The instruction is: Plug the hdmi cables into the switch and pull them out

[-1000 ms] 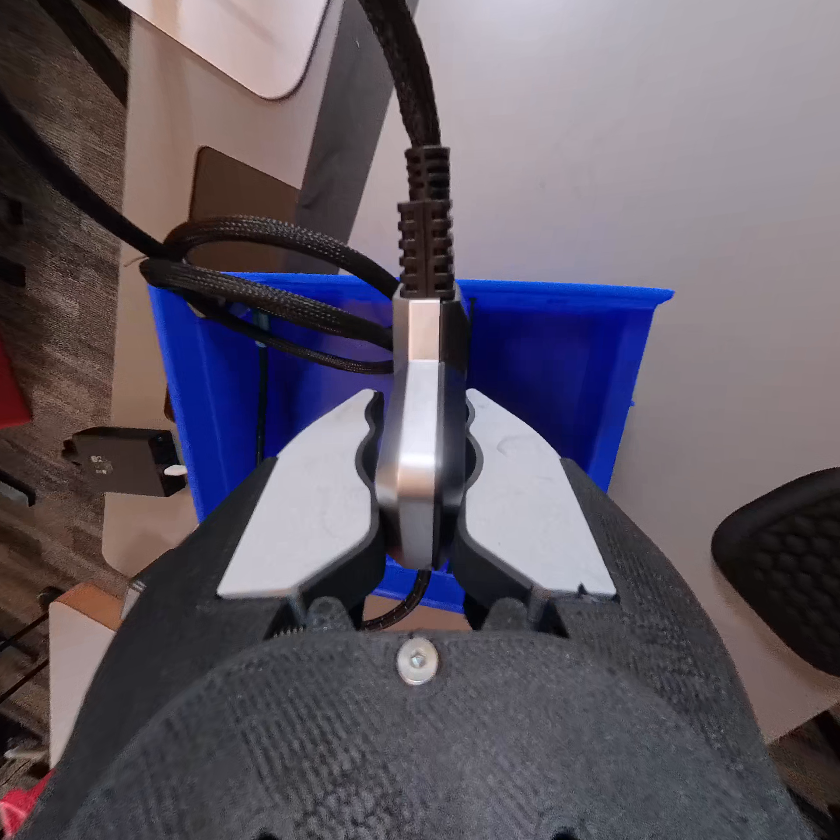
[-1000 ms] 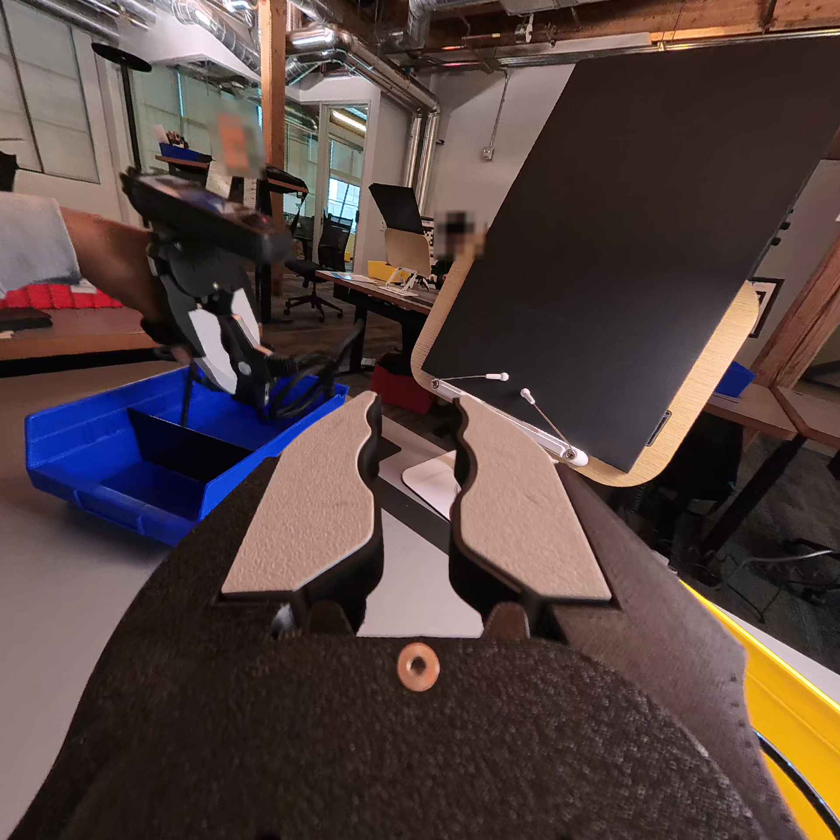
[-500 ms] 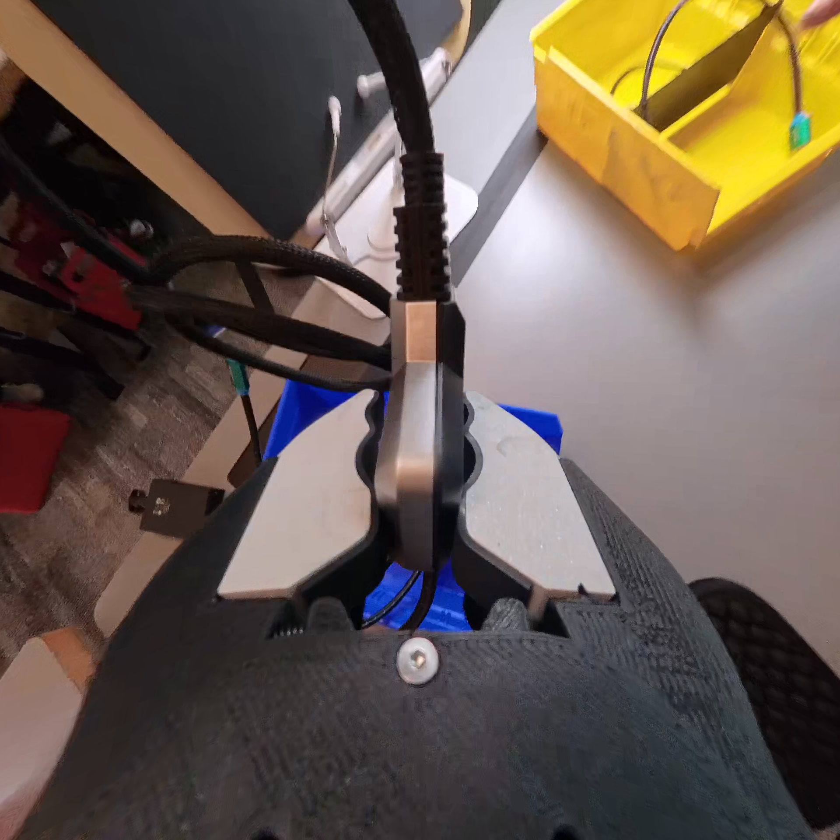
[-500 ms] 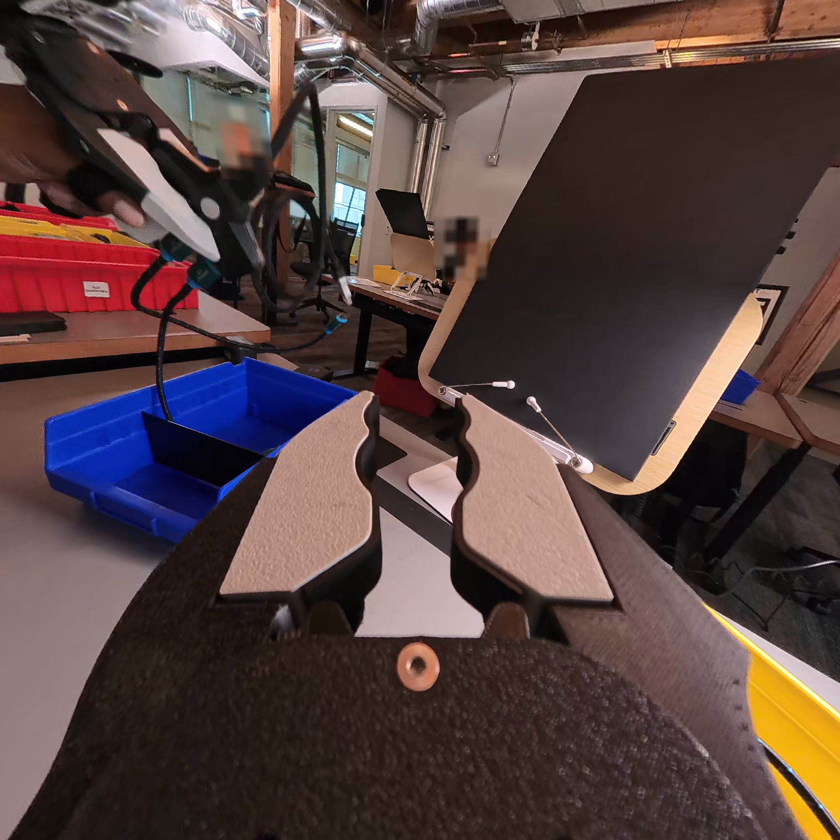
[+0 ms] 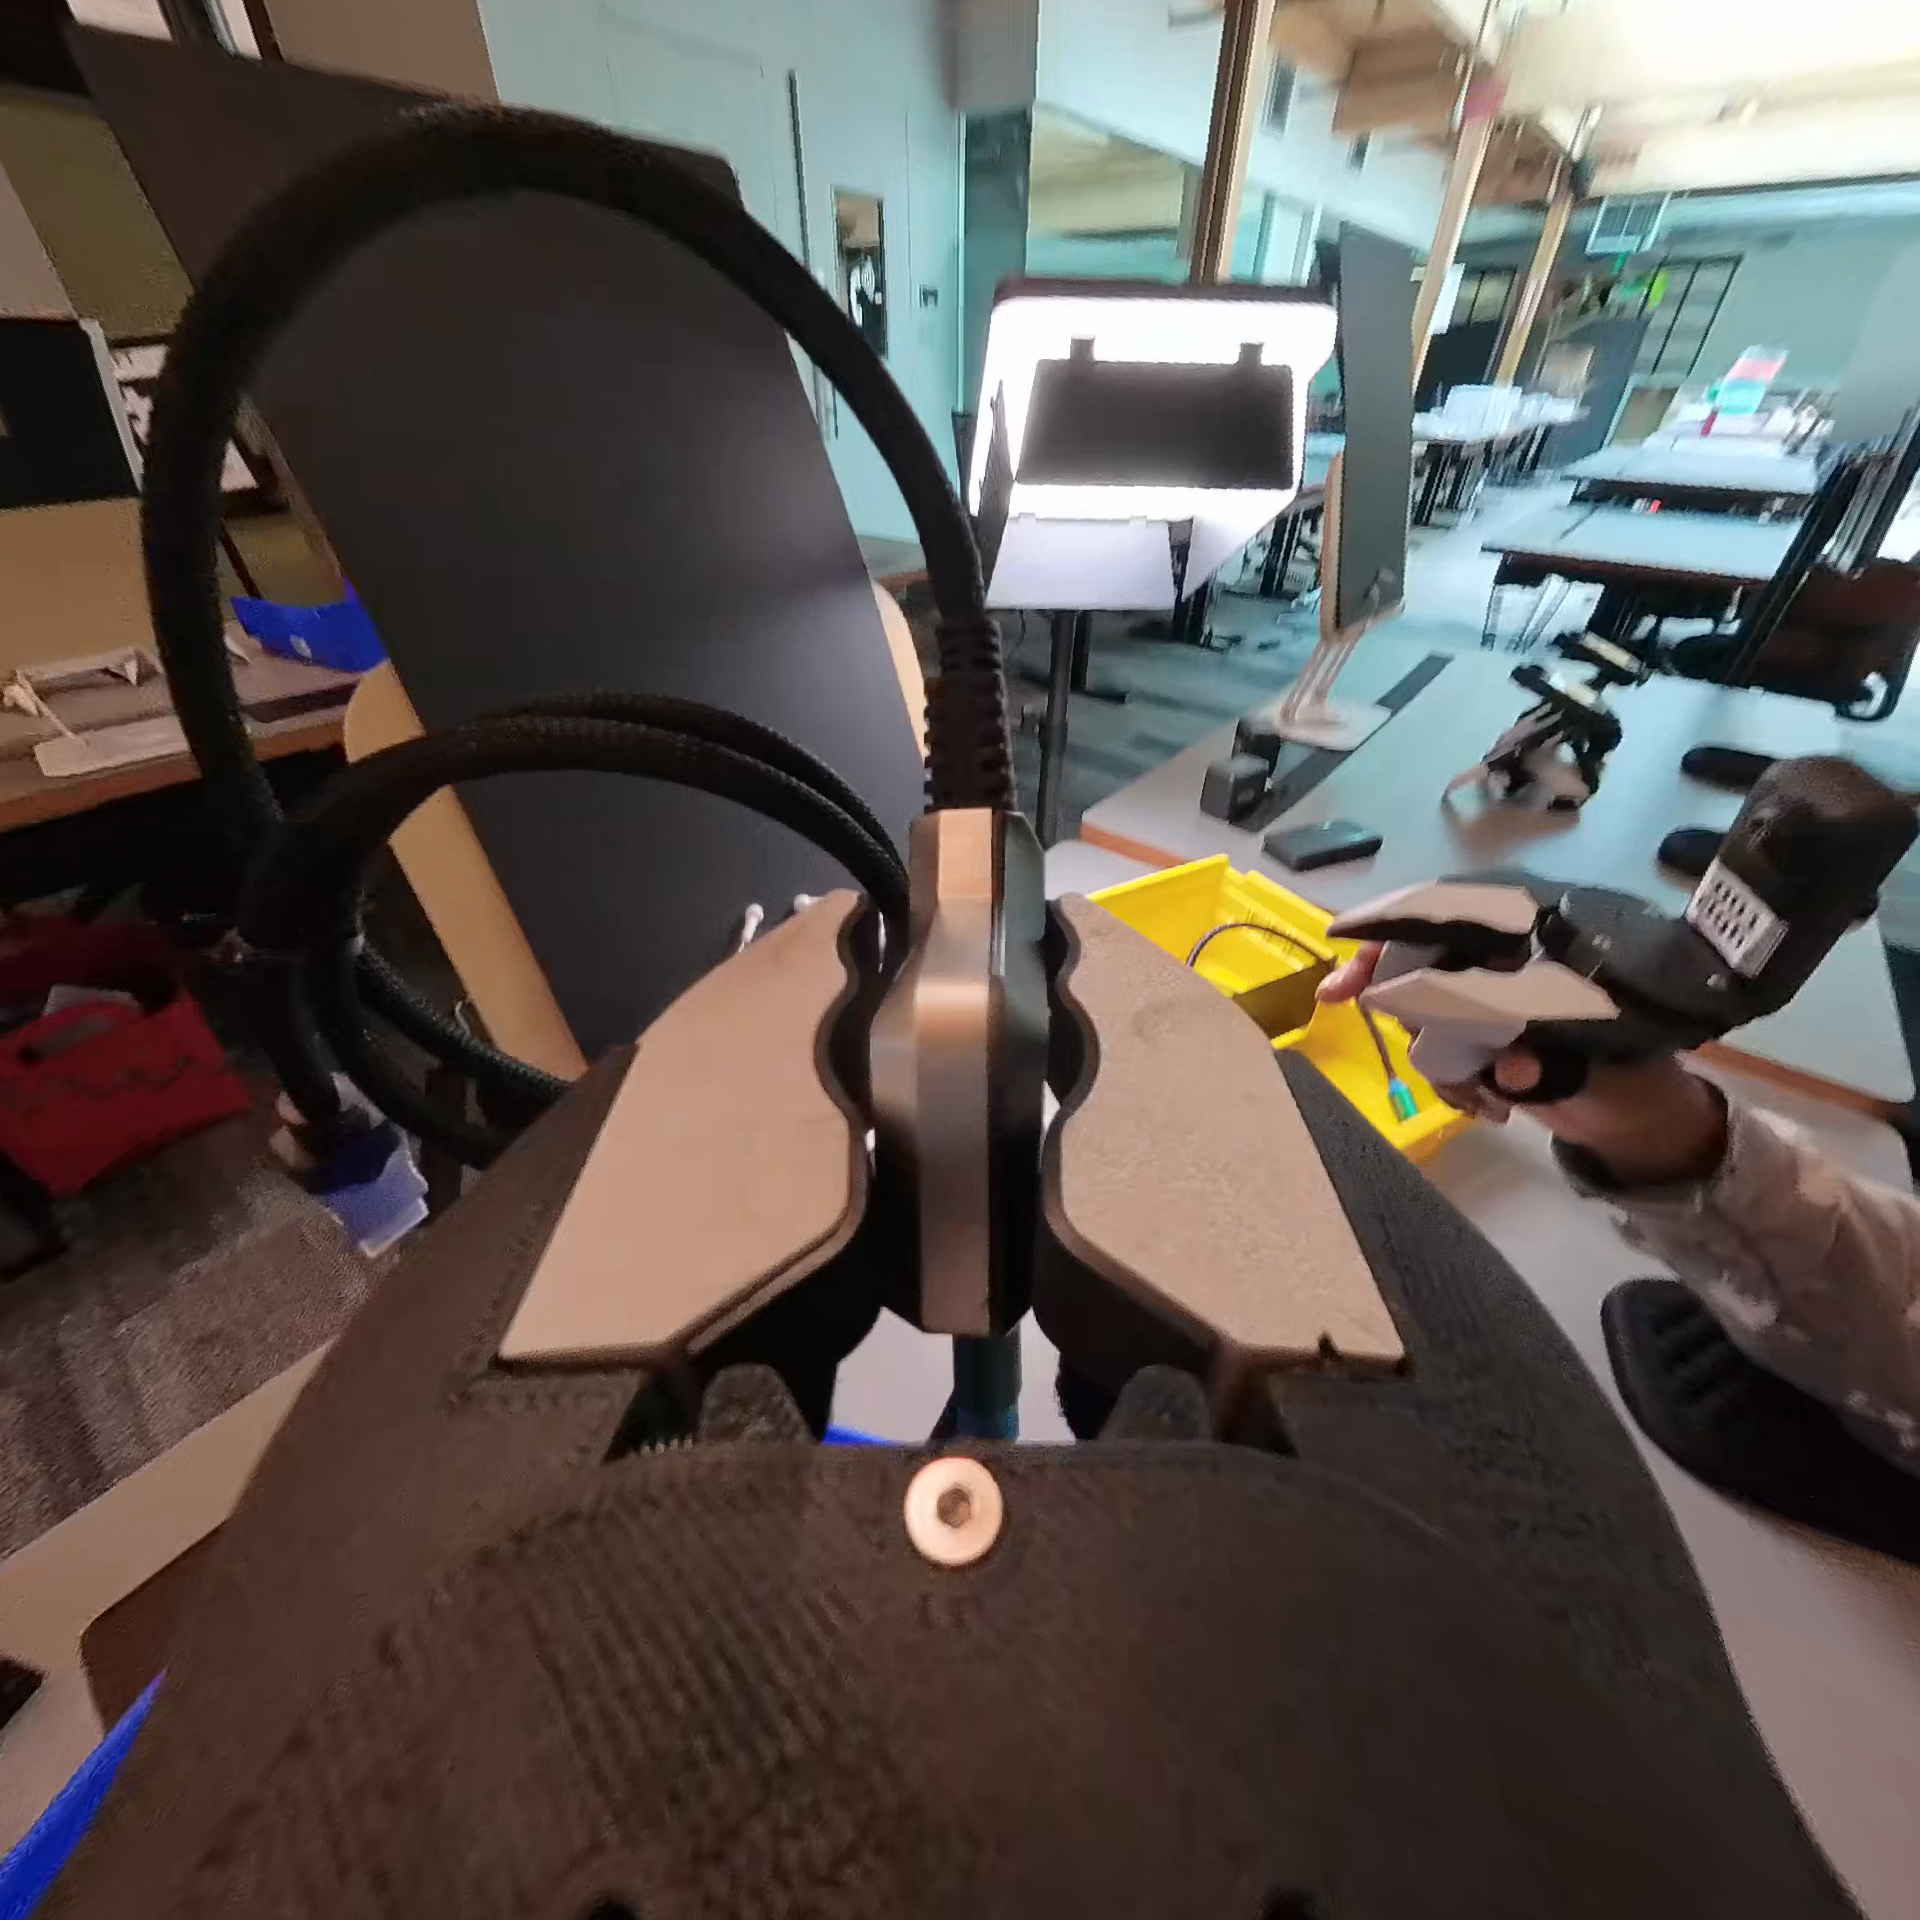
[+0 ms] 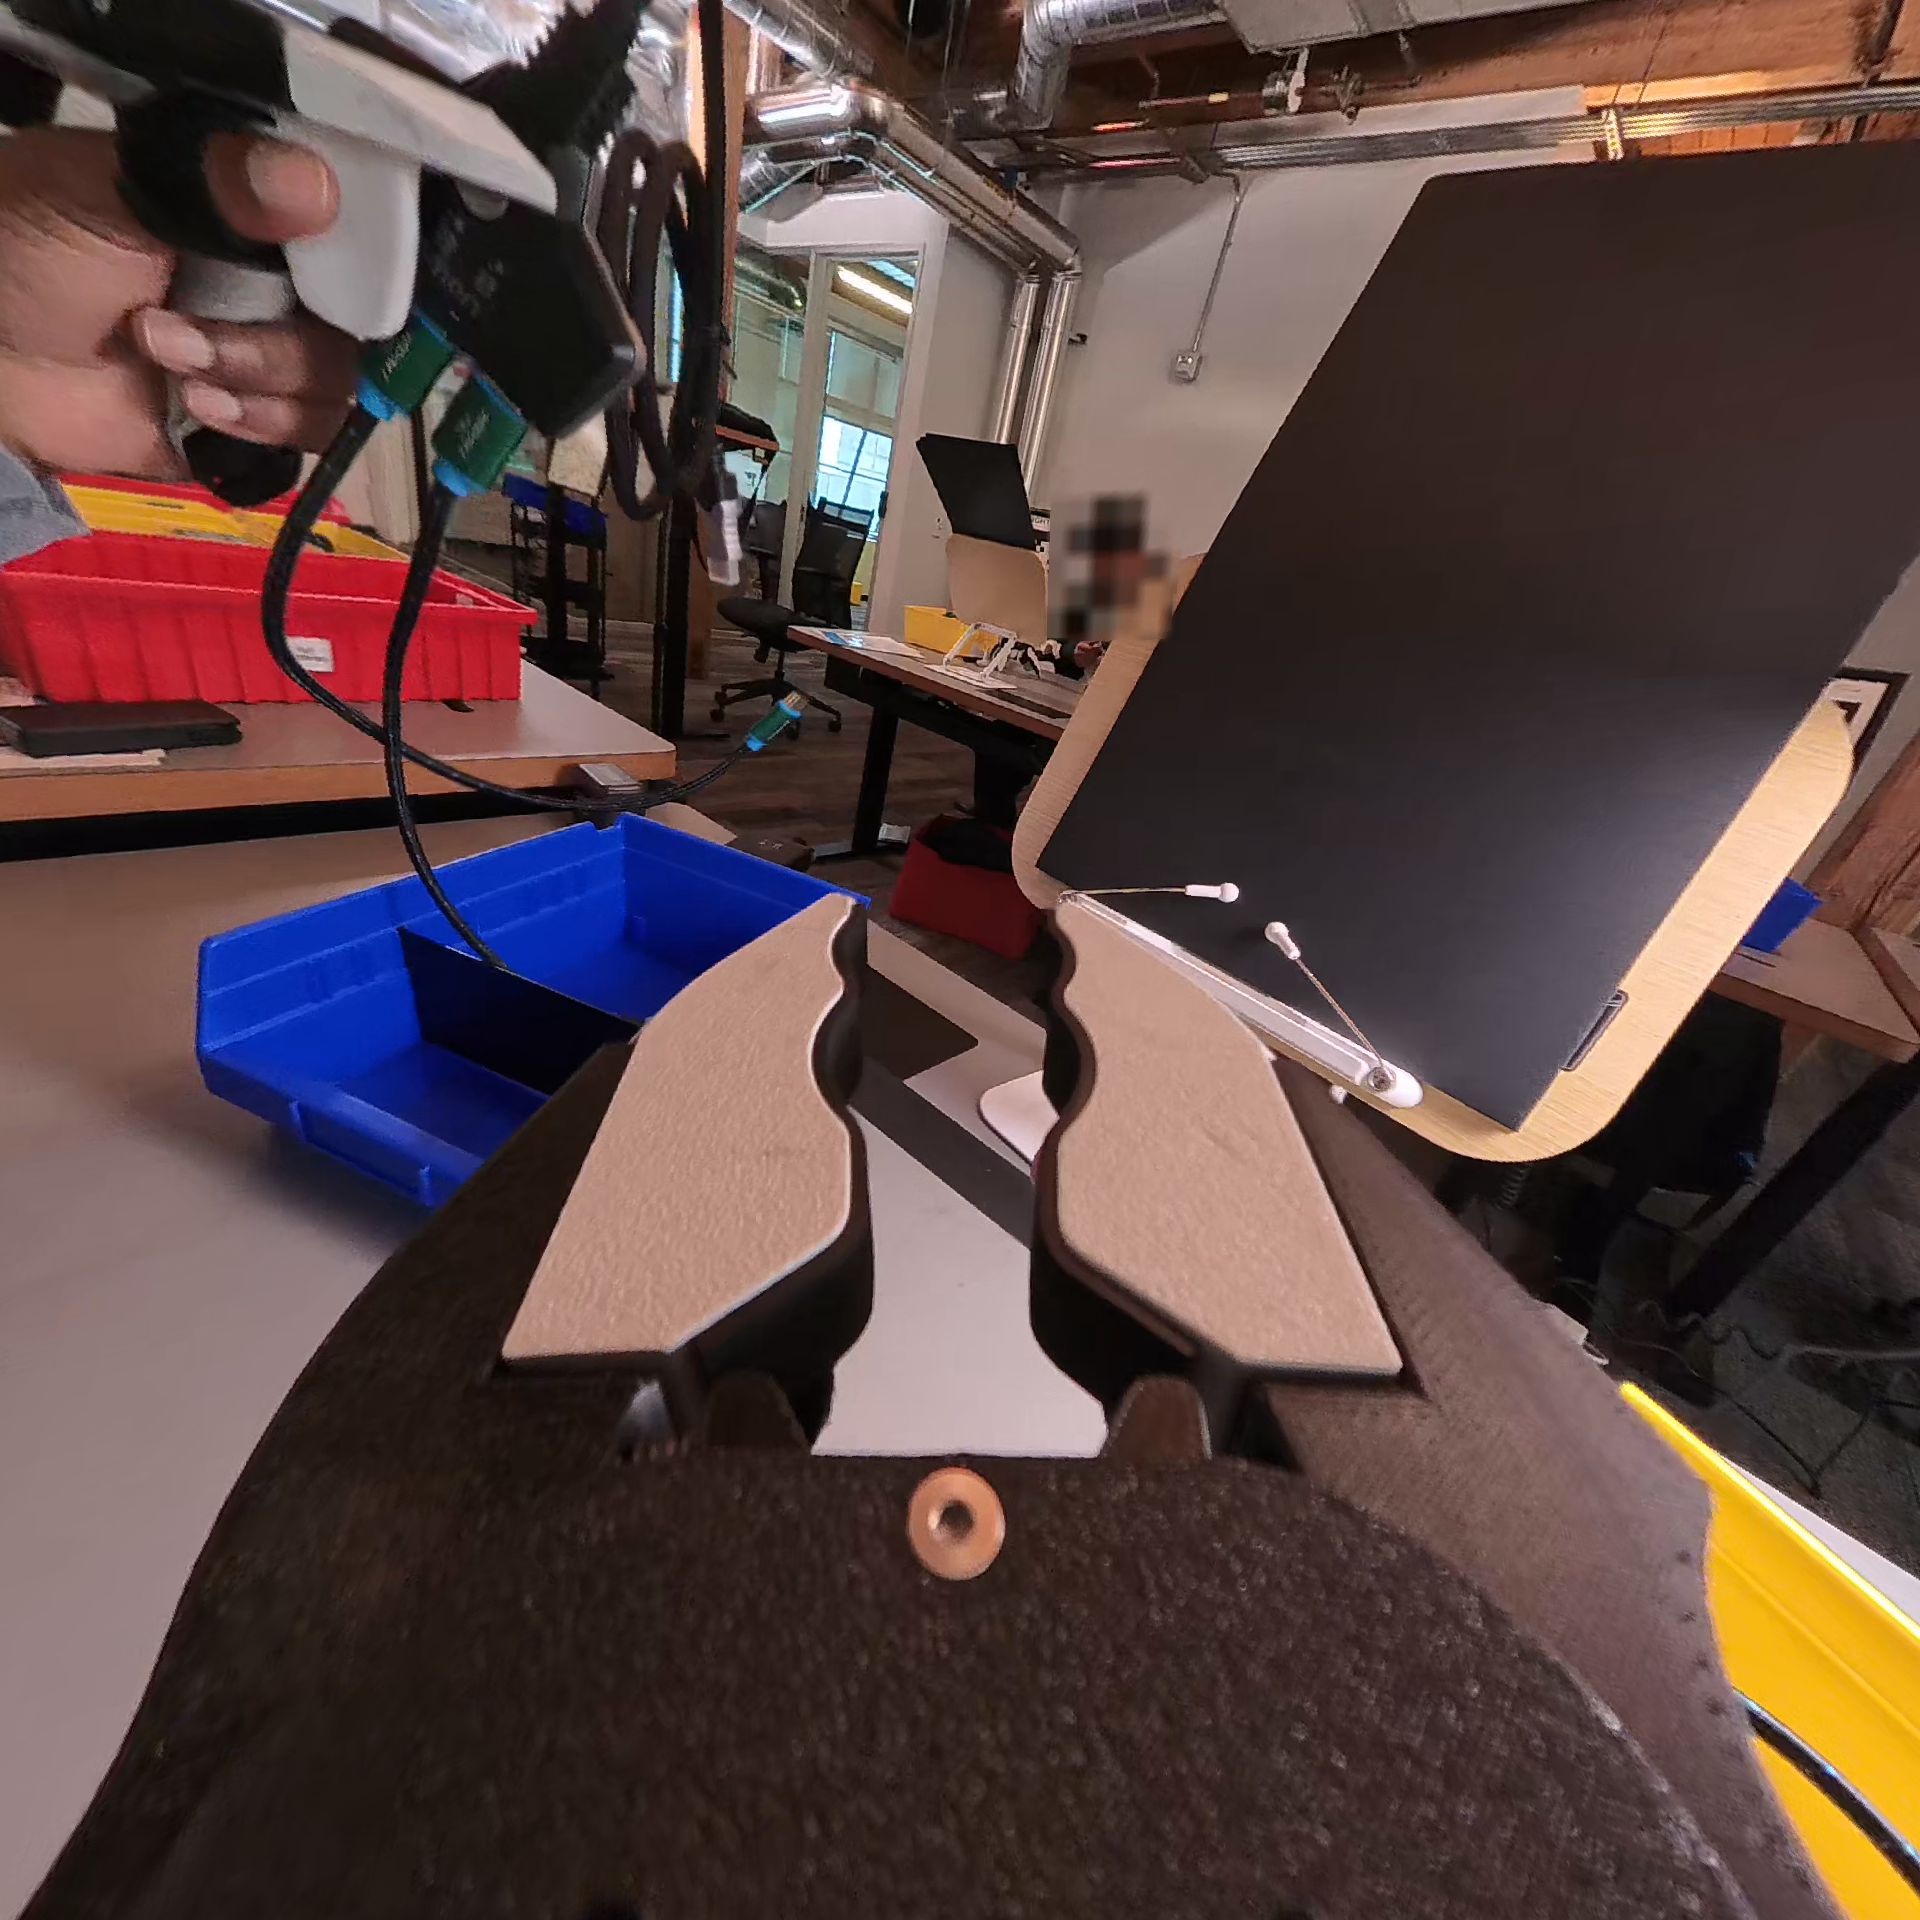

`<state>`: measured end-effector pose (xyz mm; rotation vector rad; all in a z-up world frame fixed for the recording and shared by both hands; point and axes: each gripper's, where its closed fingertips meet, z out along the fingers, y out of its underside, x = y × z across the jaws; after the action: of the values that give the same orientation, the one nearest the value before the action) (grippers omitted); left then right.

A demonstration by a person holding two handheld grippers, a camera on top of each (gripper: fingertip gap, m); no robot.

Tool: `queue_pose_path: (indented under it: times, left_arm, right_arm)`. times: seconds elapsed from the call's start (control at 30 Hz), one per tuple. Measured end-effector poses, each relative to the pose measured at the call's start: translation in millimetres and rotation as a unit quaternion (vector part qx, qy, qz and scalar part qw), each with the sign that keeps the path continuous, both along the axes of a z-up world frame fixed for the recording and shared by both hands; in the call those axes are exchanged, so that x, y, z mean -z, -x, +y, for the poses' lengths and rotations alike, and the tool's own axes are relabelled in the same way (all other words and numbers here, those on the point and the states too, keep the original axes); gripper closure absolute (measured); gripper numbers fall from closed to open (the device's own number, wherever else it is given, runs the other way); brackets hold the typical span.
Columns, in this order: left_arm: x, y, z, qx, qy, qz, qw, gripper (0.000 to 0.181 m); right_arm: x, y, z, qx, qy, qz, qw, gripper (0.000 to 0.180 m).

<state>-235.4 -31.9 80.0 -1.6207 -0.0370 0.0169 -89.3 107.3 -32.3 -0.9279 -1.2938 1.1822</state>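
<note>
My left gripper (image 5: 961,904) is shut on the HDMI switch (image 5: 956,1091), a flat silver and black box held edge-on. A thick black braided cable (image 5: 488,140) loops up from its far end. In the right wrist view the switch (image 6: 520,301) hangs high at upper left with two green-plugged HDMI cables (image 6: 405,364) in its lower edge. One thin cable drops into the blue bin (image 6: 312,977); another ends in a loose teal plug (image 6: 774,719). My right gripper (image 6: 951,914) is open and empty over the grey table, and it also shows in the left wrist view (image 5: 1356,961).
A yellow bin (image 5: 1174,904) with thin cables sits on the table under the right gripper, its edge also in the right wrist view (image 6: 1829,1662). A large black board (image 6: 1507,623) leans on a white stand at the table's far edge. Red bins (image 6: 208,623) stand on another desk.
My left gripper has lifted the switch up from over the blue bin and tilted from facing down to facing level across the room. The plugged cables rose with it. My right gripper has barely moved.
</note>
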Motion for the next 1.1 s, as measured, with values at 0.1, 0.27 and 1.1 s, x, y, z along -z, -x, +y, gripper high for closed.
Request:
queue_pose_path:
  times: [0.1,0.27,1.1]
  left_arm:
    - [-18,0,-1,-0.004,-0.017,0.004,1.0,0.15]
    - [-50,-15,0,0.014,-0.031,0.015,0.999,0.15]
    - [-1,-211,78,0.263,-0.138,-0.057,0.953,0.15]
  right_arm:
    - [4,2,-1,-0.005,0.002,-0.007,1.0,0.149]
    - [4,2,-8,-0.026,0.011,-0.008,1.0,0.149]
    - [-55,-61,-76,-0.263,0.109,0.026,0.958,0.15]
